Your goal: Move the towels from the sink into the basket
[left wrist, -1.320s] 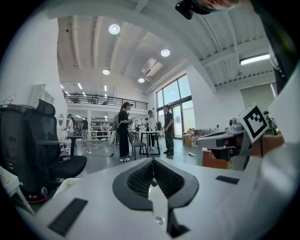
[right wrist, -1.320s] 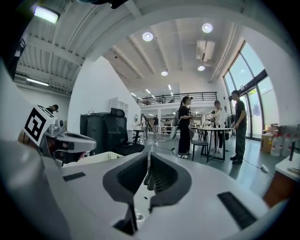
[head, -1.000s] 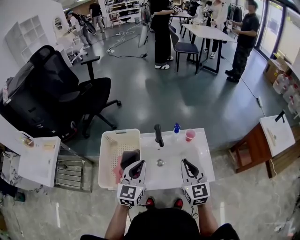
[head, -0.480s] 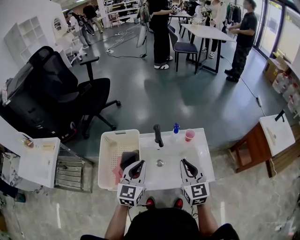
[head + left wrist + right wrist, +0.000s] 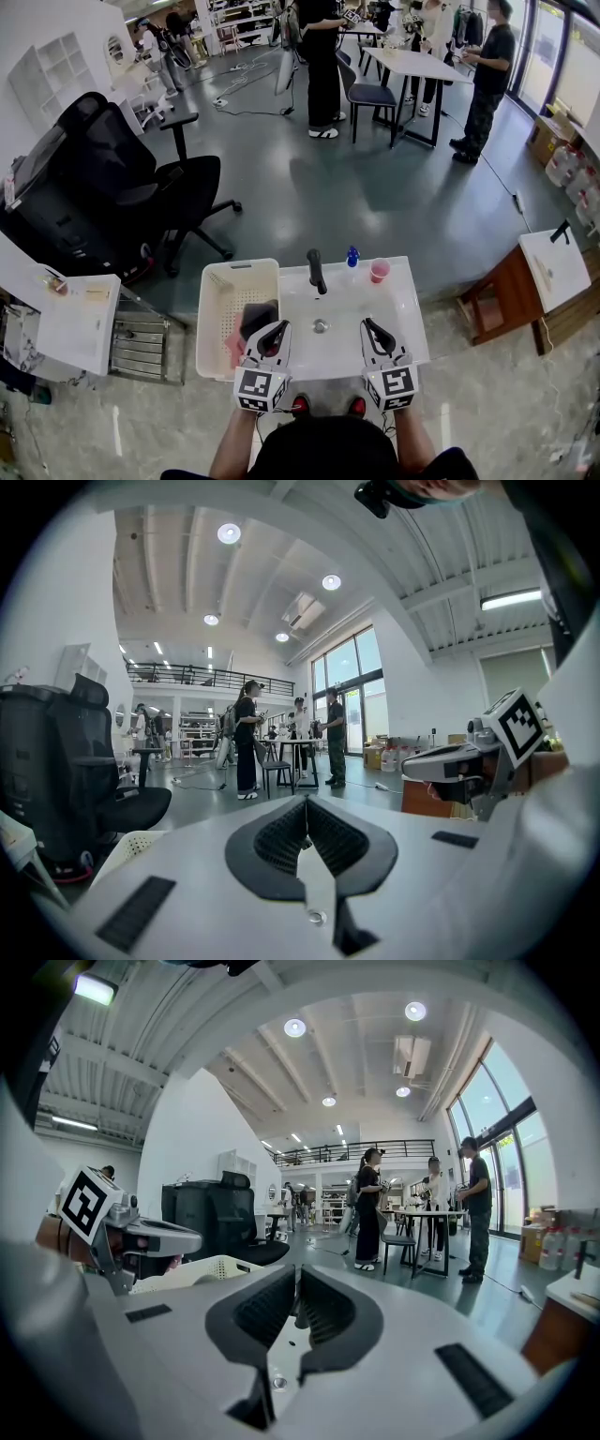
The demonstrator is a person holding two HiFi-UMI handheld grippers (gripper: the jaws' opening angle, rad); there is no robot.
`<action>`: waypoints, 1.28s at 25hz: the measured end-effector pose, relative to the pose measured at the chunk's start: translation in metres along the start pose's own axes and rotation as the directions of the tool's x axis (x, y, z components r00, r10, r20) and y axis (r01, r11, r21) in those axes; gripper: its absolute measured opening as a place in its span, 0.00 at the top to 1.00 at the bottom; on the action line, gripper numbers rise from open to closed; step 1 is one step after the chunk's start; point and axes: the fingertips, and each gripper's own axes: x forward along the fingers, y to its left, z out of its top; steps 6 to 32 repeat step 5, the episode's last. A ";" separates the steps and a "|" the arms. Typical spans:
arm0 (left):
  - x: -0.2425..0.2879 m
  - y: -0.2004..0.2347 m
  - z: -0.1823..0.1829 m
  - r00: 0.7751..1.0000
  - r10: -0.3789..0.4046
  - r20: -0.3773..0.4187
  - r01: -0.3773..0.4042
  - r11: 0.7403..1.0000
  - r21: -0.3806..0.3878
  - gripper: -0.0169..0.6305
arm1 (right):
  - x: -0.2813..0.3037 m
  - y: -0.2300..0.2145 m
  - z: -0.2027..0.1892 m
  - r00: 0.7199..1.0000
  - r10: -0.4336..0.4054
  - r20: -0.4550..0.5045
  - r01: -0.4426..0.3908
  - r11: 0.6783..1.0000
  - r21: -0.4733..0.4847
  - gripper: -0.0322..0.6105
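A dark towel (image 5: 259, 315) and a pink towel (image 5: 234, 348) lie in the white basket (image 5: 212, 314) left of the sink (image 5: 349, 302). No towel shows in the white basin. My left gripper (image 5: 279, 326) hovers over the sink's near left edge, beside the basket, its jaws shut on nothing. Over the near right part of the basin my right gripper (image 5: 368, 324) is likewise shut and empty. The left gripper view shows its jaws (image 5: 307, 810) pressed together; the right gripper view shows the same (image 5: 295, 1290). Each gripper view looks out level across the room.
A black faucet (image 5: 317, 270), a blue bottle (image 5: 353, 255) and a pink cup (image 5: 380, 270) stand at the sink's far edge. A black office chair (image 5: 122, 187) is far left, a wooden stand (image 5: 506, 295) right. Several people stand at a table (image 5: 412, 66) in the distance.
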 end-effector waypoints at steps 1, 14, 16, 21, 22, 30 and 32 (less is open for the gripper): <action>0.000 -0.001 0.000 1.000 0.000 -0.001 0.000 1.000 0.000 0.96 | 0.000 0.000 0.000 1.000 0.000 0.000 0.000 1.000 0.001 0.88; -0.001 -0.002 0.000 1.000 0.001 0.003 -0.001 1.000 -0.001 0.96 | -0.001 0.000 -0.001 1.000 0.000 -0.001 0.000 1.000 0.000 0.88; -0.001 -0.002 0.000 1.000 0.001 0.003 -0.001 1.000 -0.001 0.96 | -0.001 0.000 -0.001 1.000 0.000 -0.001 0.000 1.000 0.000 0.88; -0.001 -0.002 0.000 1.000 0.001 0.003 -0.001 1.000 -0.001 0.96 | -0.001 0.000 -0.001 1.000 0.000 -0.001 0.000 1.000 0.000 0.88; -0.001 -0.002 0.000 1.000 0.001 0.003 -0.001 1.000 -0.001 0.96 | -0.001 0.000 -0.001 1.000 0.000 -0.001 0.000 1.000 0.000 0.88; -0.001 -0.002 0.000 1.000 0.001 0.003 -0.001 1.000 -0.001 0.96 | -0.001 0.000 -0.001 1.000 0.000 -0.001 0.000 1.000 0.000 0.88; -0.001 -0.002 0.000 1.000 0.001 0.003 -0.001 1.000 -0.001 0.96 | -0.001 0.000 -0.001 1.000 0.000 -0.001 0.000 1.000 0.000 0.88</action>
